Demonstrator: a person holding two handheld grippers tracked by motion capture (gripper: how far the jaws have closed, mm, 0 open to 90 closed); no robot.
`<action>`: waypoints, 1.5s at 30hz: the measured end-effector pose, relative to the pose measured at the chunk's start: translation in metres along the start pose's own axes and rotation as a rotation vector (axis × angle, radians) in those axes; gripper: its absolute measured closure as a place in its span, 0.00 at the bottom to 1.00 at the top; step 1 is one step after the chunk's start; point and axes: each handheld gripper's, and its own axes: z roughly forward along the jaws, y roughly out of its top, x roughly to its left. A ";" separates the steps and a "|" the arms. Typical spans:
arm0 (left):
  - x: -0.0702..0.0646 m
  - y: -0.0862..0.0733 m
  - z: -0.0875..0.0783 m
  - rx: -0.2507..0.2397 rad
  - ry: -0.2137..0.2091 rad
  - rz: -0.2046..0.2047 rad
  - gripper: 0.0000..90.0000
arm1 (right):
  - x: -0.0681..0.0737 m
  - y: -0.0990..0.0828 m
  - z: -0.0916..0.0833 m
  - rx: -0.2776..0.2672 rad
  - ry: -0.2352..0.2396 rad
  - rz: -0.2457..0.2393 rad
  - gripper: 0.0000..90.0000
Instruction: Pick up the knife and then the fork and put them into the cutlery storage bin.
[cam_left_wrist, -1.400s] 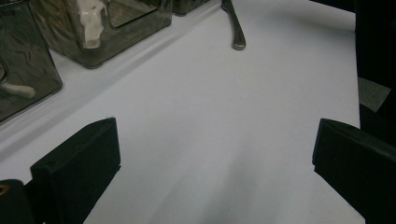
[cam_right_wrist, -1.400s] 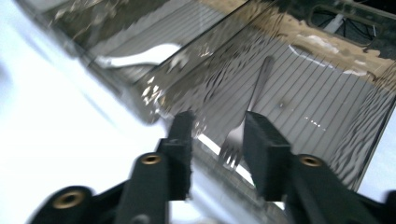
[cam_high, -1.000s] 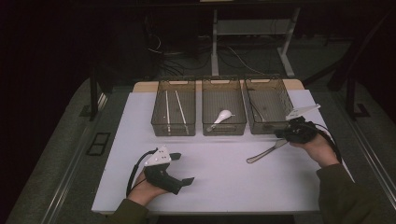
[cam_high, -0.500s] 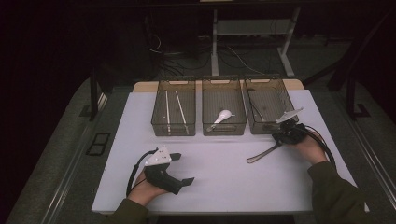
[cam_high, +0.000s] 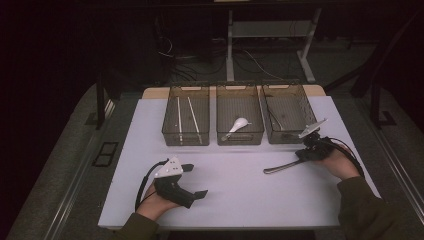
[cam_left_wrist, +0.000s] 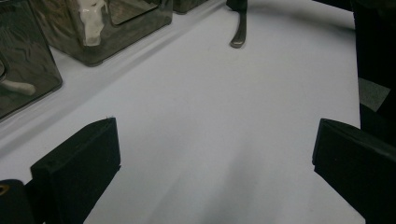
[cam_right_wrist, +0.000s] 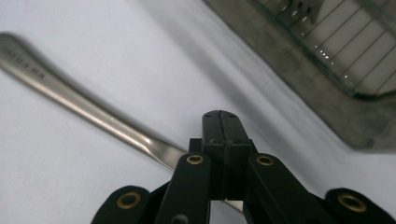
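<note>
Metal utensil (cam_right_wrist: 88, 116) pinched in right claw (cam_right_wrist: 222, 122), left claw (cam_left_wrist: 210, 163) spread, touching nothing

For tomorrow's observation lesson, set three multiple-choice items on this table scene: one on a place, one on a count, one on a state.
1. Where does the white spoon lie?
A. in the left bin
B. in the middle bin
C. on the table

2. How many bins stand on the table?
A. two
B. three
C. four

3. How are the right tongs?
A. shut on the metal utensil
B. wide open above it
C. shut on a white stick

Key:
1 B, the high view shows it inside the middle bin.
2 B, three clear bins stand side by side in a row at the far edge.
3 A, the right gripper view shows the jaws pressed together over the metal utensil, whose handle runs out to the side.
</note>
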 end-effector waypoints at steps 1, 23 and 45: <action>0.000 0.000 0.000 0.000 0.000 0.000 0.01 | 0.001 -0.001 -0.001 0.004 0.003 -0.002 1.00; -0.002 0.001 0.000 0.004 -0.004 0.007 0.01 | 0.026 -0.038 -0.034 -0.081 0.155 -0.076 0.91; -0.002 0.001 0.001 0.012 -0.005 0.012 0.01 | 0.050 -0.035 -0.014 -0.074 0.160 -0.277 0.85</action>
